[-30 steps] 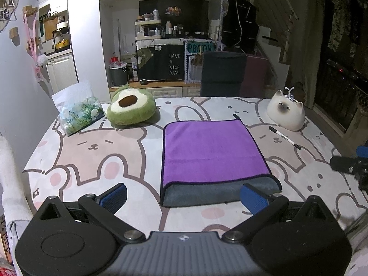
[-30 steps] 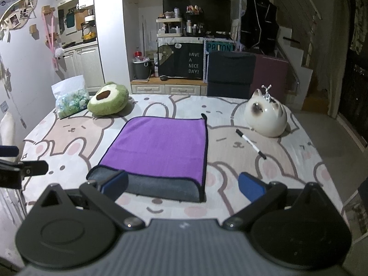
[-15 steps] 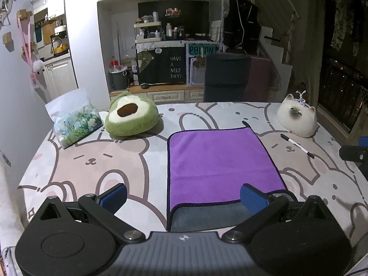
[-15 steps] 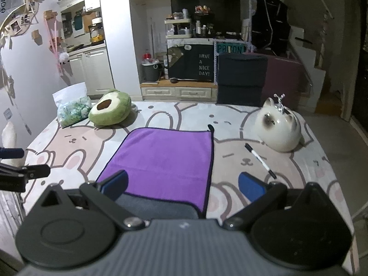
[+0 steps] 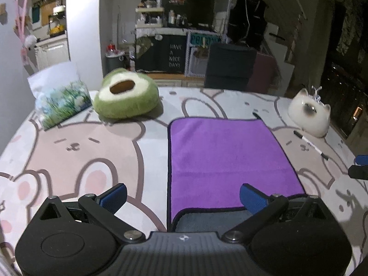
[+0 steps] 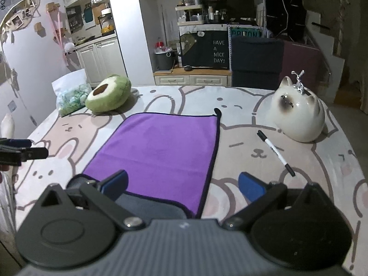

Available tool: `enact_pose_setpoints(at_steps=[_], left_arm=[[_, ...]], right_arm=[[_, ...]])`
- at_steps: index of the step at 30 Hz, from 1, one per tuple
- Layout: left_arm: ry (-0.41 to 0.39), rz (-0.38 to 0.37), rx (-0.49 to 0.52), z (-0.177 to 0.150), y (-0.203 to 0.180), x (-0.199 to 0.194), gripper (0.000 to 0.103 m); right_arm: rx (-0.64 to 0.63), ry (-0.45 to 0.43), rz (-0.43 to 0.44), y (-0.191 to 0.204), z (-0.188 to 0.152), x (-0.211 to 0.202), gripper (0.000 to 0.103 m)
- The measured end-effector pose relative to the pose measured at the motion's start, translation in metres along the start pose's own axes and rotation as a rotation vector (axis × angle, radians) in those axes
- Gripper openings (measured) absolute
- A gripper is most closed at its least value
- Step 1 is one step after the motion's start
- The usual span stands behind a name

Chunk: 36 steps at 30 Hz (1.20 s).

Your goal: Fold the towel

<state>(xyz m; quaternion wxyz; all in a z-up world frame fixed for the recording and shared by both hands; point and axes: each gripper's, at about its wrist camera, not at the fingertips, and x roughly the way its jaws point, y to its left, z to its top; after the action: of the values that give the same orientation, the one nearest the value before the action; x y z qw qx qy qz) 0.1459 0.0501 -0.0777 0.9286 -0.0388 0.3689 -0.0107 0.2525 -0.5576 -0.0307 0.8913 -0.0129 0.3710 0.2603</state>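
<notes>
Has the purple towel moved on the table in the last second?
No. The purple towel lies in the same spot beside the pen on the rabbit pattern; only the cameras moved closer.

Towel [image 5: 230,158]: soft, matt purple cloth with a fine nap, dark stitched edging and a grey fleecy underside. Tablecloth [image 5: 80,151]: smooth, matt printed fabric. Avocado cushion [image 5: 126,99]: green plush, fuzzy. Cat figure [image 6: 299,117]: glossy white glazed ceramic carrying a shiny metallic ornament on top. Pen [image 6: 274,153]: smooth plastic. Bag [image 5: 61,102]: thin, crinkled, glossy plastic film. Left gripper [image 5: 182,196] and right gripper [image 6: 182,185]: matt black plastic bodies, ribbed grey housing, blue rubbery pads [image 5: 251,199], small metal pivot screws.
</notes>
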Motion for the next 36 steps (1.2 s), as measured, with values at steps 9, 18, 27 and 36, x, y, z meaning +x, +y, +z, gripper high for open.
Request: enact_pose_setpoints(at_steps=[9, 18, 27, 36], left_arm=[[0.06, -0.148, 0.065, -0.024, 0.015, 0.044, 0.095], [0.118, -0.314, 0.007, -0.034, 0.048, 0.067, 0.076], [0.181, -0.401, -0.084, -0.047, 0.065, 0.078, 0.039], [0.17, -0.415, -0.076, -0.048, 0.066, 0.075, 0.022]], right_arm=[[0.089, -0.009, 0.089, -0.036, -0.02, 0.034, 0.103], [0.086, 0.135, 0.174, -0.04, -0.032, 0.064, 0.095], [0.043, 0.27, 0.182, -0.029, -0.041, 0.079, 0.046], [0.001, 0.328, 0.178, -0.022, -0.051, 0.09, 0.031]])
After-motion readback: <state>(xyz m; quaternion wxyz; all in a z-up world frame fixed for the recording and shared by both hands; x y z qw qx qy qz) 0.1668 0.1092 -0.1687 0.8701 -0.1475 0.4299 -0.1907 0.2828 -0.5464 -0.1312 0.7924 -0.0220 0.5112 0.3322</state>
